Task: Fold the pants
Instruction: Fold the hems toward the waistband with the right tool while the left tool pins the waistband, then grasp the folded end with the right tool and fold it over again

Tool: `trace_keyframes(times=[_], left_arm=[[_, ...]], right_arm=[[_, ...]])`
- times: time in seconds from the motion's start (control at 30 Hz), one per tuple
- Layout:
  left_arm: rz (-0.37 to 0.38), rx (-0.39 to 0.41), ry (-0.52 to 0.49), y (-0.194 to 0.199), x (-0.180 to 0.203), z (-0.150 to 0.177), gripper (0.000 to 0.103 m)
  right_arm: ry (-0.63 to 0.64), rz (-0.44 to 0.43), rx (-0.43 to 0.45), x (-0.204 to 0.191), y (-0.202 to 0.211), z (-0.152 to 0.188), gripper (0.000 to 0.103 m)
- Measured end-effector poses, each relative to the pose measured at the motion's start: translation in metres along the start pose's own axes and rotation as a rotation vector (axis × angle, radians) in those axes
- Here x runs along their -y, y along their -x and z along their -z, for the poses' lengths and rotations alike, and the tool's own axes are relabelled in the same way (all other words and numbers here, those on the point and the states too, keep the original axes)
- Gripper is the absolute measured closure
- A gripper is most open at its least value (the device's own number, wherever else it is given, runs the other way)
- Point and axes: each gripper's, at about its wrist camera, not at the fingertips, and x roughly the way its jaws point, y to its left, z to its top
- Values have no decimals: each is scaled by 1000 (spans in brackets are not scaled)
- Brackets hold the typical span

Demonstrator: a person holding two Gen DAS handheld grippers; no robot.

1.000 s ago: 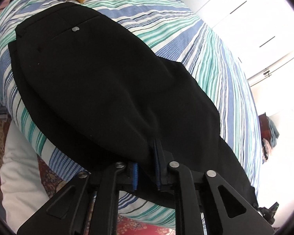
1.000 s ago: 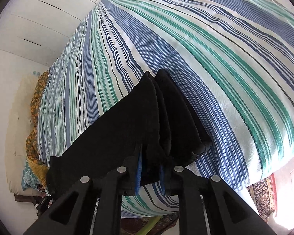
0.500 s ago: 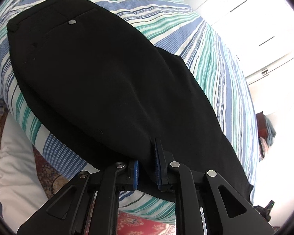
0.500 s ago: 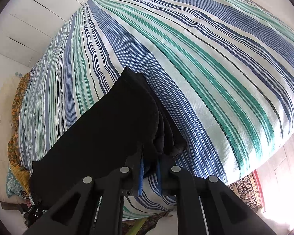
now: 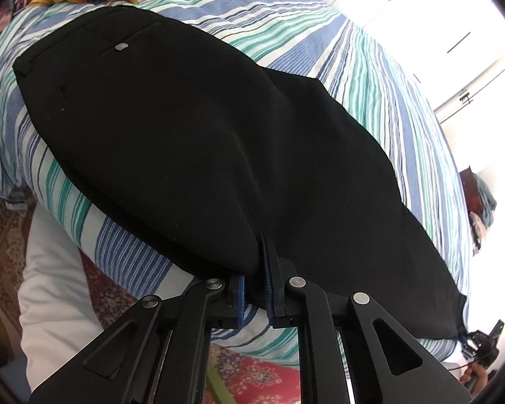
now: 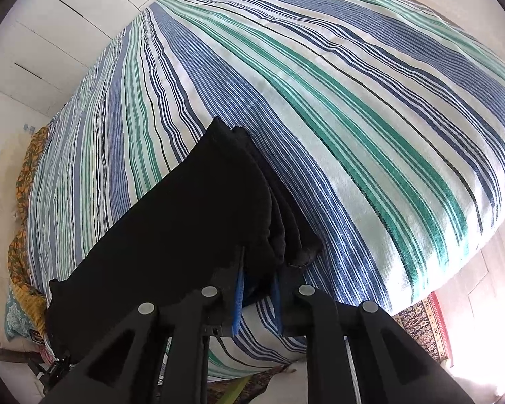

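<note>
Bed [image 5: 380, 77]: we take the striped cover as our landmark; it fills both views, with a patterned rug [image 5: 262, 380] on the floor below its near edge.

Pants [image 5: 202, 141]: black, laid flat on the bed along its near edge, already doubled leg on leg as far as we can judge. The waistband and a pocket button [image 5: 121, 46] lie toward the bed's far-left corner in the left wrist view; the stacked hems [image 6: 286, 229] lie toward the open middle of the bed in the right wrist view.

Long axis: it runs from waist to hems along the bed's near edge, crossways to both tools, so each gripper meets the near long edge side-on.

Left gripper [image 5: 254, 289]: jaws nearly together, pinching the near edge of the cloth around mid-thigh, closer to the waist end.

Right gripper [image 6: 256, 289]: jaws opening at the hem end; dark cloth sits between the blue pads, though we cannot be sure it is gripped, since black on black hides the contact.

Nearer hand: the right one is nearer the hems, the left nearer the waist.

Coming move, our guess: carrying hems toward the waist along that axis falls to the right side.
</note>
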Motion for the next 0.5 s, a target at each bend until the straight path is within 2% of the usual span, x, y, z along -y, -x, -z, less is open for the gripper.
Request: trace_keyframes(times=[0.03,0.07,0.1,0.13,0.17,0.2,0.23,0.3,0.37,0.5], left_arm=[[-15,-3,-17,2,-1,1,84],[-23,-7,-27,6,0,4,75],[-25,-10,-33,8,1,5,70],[-25,-11,-39,12,1,6,62],[-36,-11,-44,15,1,11,56],[-55,-8,-47,20,0,13,43],[-77,-1,-48,25,-2,15,38],[-91,4,-42,33,-9,21,37],[-97,3,-18,42,-16,25,37],[-95,38,50,58,-33,25,37]], right_arm=[[2,-8,-4,0,0,0,80],[5,-21,-8,-1,2,-1,72],[9,-38,-2,-2,8,-2,63],[11,-56,13,-2,16,-3,59],[13,-67,35,-2,27,-3,47],[17,-56,60,-1,40,-5,32],[21,-45,91,1,52,-7,28],[15,-40,133,10,70,-14,26],[-26,-72,104,21,73,-21,26],[-287,-342,-40,40,54,-5,26]])
